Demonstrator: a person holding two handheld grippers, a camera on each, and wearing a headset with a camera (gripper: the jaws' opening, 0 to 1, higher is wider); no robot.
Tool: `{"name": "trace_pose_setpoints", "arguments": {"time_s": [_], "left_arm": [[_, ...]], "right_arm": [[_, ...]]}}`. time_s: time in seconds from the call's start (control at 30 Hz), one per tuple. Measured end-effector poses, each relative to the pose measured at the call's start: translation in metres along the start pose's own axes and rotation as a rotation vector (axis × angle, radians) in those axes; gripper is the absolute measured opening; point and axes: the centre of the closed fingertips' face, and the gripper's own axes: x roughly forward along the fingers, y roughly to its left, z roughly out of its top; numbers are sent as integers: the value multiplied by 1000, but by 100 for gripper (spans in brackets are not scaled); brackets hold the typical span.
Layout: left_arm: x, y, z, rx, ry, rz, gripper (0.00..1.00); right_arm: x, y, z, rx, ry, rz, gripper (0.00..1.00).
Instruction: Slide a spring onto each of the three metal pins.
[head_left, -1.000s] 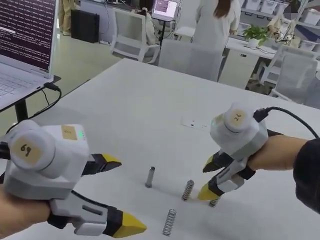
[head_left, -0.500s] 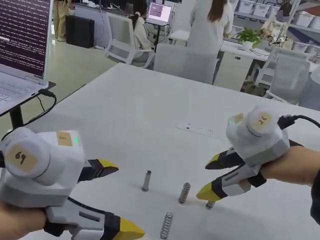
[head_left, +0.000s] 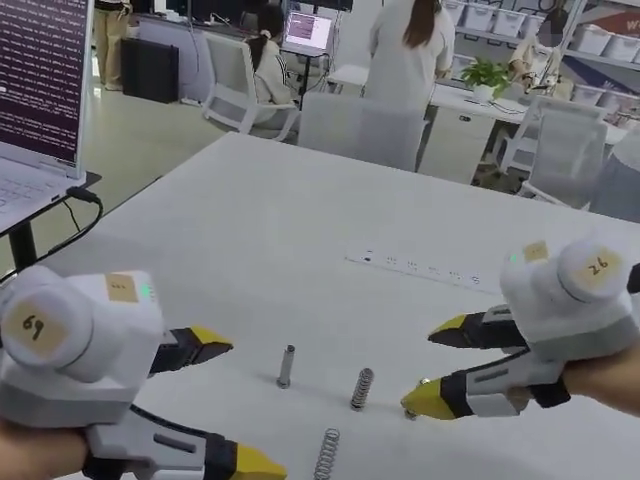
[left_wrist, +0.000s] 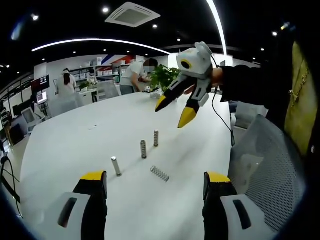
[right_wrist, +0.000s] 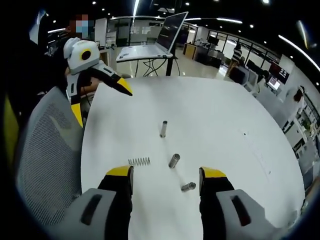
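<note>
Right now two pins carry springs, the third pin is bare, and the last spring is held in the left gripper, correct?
No: the last spring lies loose on the table; the left gripper is open and empty, as the left gripper view shows. The rest holds.

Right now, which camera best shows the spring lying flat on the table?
The left gripper view: the loose spring lies whole, near centre. The right gripper view shows it whole but off-centre; the head view has it at the bottom edge.
</note>
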Motion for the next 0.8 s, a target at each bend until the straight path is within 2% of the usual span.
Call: {"name": "trace_pose_setpoints", "arguments": {"time_s": [0.3,0.33,0.8], "left_arm": [[0,-1,3,-3,-3,-1,76],[1,-1,3,-4,-3,-1,76],[2,-4,6,-13,-3,-1,76]], "right_arm": [[-21,6,-11,60,-73,-61,55],[-24,7,-13,85,-89,-69,57],[-49,15,-32,169,-157,-150,70]]}}
